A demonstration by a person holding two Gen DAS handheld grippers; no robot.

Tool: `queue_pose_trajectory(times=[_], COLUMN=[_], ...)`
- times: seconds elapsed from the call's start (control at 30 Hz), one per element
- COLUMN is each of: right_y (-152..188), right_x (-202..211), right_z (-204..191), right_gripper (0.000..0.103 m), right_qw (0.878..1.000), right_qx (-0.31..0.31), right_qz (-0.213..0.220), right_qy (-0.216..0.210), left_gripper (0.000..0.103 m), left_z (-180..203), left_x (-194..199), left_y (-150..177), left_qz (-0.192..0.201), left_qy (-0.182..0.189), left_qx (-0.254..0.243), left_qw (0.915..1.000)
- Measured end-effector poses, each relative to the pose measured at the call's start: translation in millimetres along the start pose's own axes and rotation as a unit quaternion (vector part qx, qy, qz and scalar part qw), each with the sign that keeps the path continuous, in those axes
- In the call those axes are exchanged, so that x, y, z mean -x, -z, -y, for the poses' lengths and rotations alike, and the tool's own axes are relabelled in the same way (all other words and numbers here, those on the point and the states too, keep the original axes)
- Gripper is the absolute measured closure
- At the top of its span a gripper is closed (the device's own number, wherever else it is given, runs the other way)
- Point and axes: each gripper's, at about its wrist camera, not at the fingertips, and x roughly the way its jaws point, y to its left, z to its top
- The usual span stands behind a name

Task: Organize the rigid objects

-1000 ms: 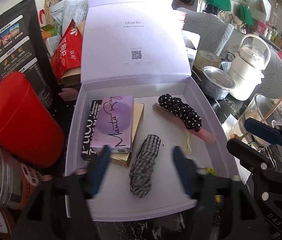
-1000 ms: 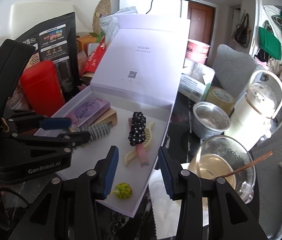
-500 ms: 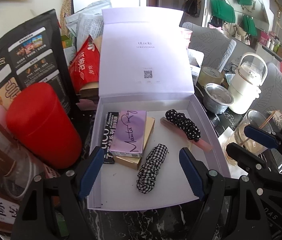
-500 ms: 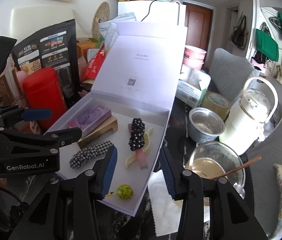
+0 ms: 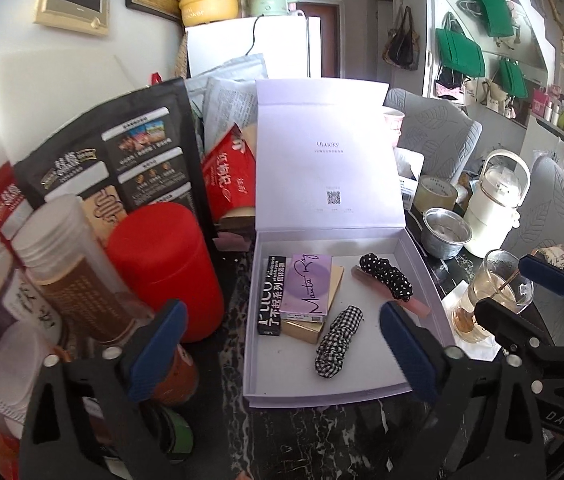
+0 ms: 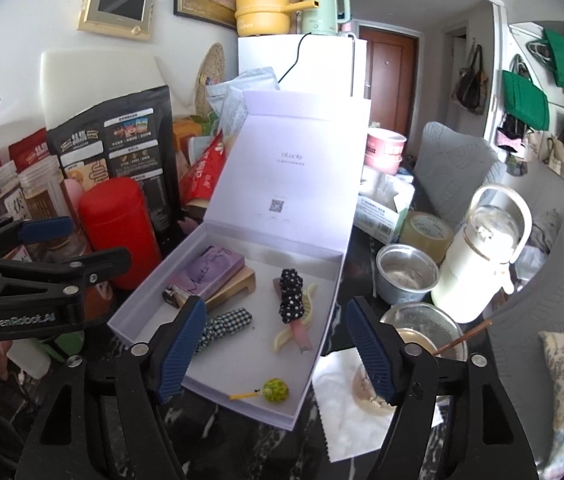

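Your left gripper and right gripper both hang released, holding nothing, before the open lilac box. Only your right view shows the green ball pin at the box's near edge. Farther in lie the checked scrunchie, dotted clip and stacked cosmetic boxes.

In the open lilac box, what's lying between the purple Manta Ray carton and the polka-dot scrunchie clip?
Only bare box floor separates purple carton and polka-dot clip in the left wrist view; the checked scrunchie lies nearer the camera.
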Motion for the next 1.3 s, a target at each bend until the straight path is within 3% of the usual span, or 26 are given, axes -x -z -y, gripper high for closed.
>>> queue_pose_trajectory(times=[0.4, 1.3], right_y=[3.6, 64.8], right_x=[42.3, 85.2], right_z=[-16.2, -34.9], right_gripper=[0.020, 0.018], right_qw=[1.000, 0.999], right_qx=[-0.002, -0.044], right_qz=[0.018, -0.014], right_qy=[-0.007, 0.000], left_gripper=[0.002, 0.002], left_z=[-9.3, -13.8], left_x=[49.3, 93.2], left_y=[15.6, 83.7], left_qz=[0.023, -0.004], left_qy=[-0.017, -0.035], left_qx=[0.005, 0.021], left_qw=[0.9996, 0.9992])
